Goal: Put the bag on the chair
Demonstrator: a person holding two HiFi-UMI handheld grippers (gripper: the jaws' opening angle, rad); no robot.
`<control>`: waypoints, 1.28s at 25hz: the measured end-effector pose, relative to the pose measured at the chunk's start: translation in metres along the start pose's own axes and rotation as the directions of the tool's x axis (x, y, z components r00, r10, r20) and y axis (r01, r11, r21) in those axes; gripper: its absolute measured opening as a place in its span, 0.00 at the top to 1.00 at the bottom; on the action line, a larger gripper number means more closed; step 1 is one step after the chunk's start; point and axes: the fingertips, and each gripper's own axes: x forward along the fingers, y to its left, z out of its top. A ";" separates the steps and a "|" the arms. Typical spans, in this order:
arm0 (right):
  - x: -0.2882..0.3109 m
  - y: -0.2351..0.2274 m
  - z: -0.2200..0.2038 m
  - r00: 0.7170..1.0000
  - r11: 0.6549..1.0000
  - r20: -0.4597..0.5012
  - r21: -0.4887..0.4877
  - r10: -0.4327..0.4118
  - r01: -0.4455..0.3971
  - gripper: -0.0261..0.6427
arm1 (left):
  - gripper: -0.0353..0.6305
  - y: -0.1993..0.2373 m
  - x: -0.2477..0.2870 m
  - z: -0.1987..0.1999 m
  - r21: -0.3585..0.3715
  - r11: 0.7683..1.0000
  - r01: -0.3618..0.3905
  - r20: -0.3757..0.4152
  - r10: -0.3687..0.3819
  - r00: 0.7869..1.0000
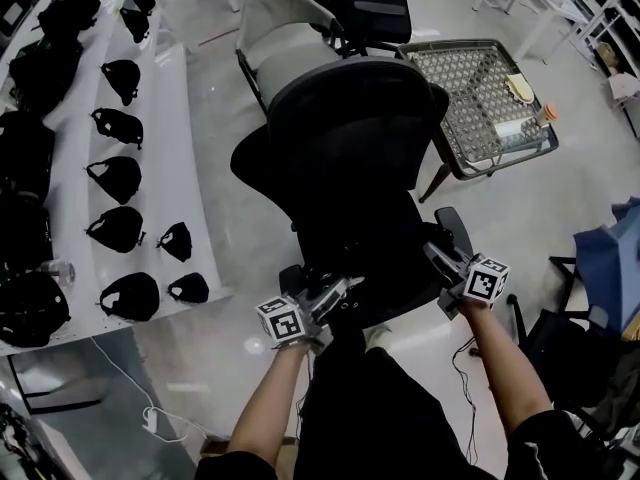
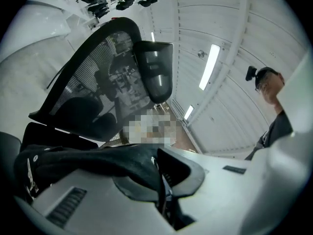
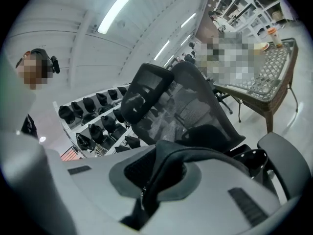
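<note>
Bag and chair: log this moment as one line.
left gripper: shut on bag | right gripper: shut on bag | bag: black, held at front of chair seat | release: not yet

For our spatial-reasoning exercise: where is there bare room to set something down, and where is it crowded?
Bare: the floor between the shelves and the chair, and the wicker table's left part. Crowded: the shelves, lined with black bags.
</note>
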 end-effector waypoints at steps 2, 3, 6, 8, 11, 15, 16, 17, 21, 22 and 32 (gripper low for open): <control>0.009 -0.012 0.004 1.000 1.000 -0.003 0.006 -0.014 0.014 0.93 | 0.91 0.010 0.006 0.003 -0.010 1.000 -0.002 -0.014 0.002 1.000; 0.013 -0.018 0.006 1.000 1.000 -0.005 0.011 -0.021 0.021 0.93 | 0.91 0.014 0.010 0.005 -0.019 1.000 -0.004 -0.017 0.003 1.000; 0.026 -0.038 0.008 0.999 0.999 -0.026 0.019 -0.046 0.046 0.93 | 0.91 0.034 0.017 0.007 -0.053 0.998 -0.017 -0.025 0.016 1.000; 0.036 -0.052 0.007 0.996 0.998 -0.050 0.016 -0.068 0.069 0.93 | 0.91 0.051 0.022 0.010 -0.080 0.996 -0.033 -0.024 0.031 0.999; 0.050 -0.073 0.004 0.991 0.995 -0.090 0.018 -0.099 0.101 0.93 | 0.91 0.075 0.031 0.014 -0.113 0.992 -0.056 -0.022 0.053 0.998; 0.068 -0.098 -0.006 0.986 0.990 -0.111 0.061 -0.121 0.128 0.93 | 0.91 0.108 0.037 0.019 -0.143 0.986 -0.085 -0.017 0.084 0.996; 0.073 -0.104 -0.008 0.985 0.988 -0.114 0.073 -0.128 0.137 0.93 | 0.91 0.116 0.038 0.020 -0.150 0.984 -0.094 -0.018 0.092 0.996; 0.077 -0.109 -0.010 0.984 0.986 -0.116 0.085 -0.136 0.146 0.93 | 0.91 0.124 0.039 0.020 -0.158 0.982 -0.103 -0.020 0.101 0.995; 0.096 -0.133 -0.020 0.979 0.975 -0.125 0.130 -0.164 0.180 0.93 | 0.91 0.150 0.038 0.021 -0.180 0.974 -0.137 -0.041 0.131 0.990; 0.101 -0.138 -0.024 0.977 0.973 -0.131 0.136 -0.167 0.185 0.93 | 0.91 0.158 0.036 0.021 -0.183 0.972 -0.145 -0.044 0.139 0.989; 0.132 -0.160 -0.023 0.980 0.968 -0.062 0.158 -0.188 0.196 0.93 | 0.91 0.202 0.041 0.042 -0.150 0.973 -0.176 -0.056 0.170 0.984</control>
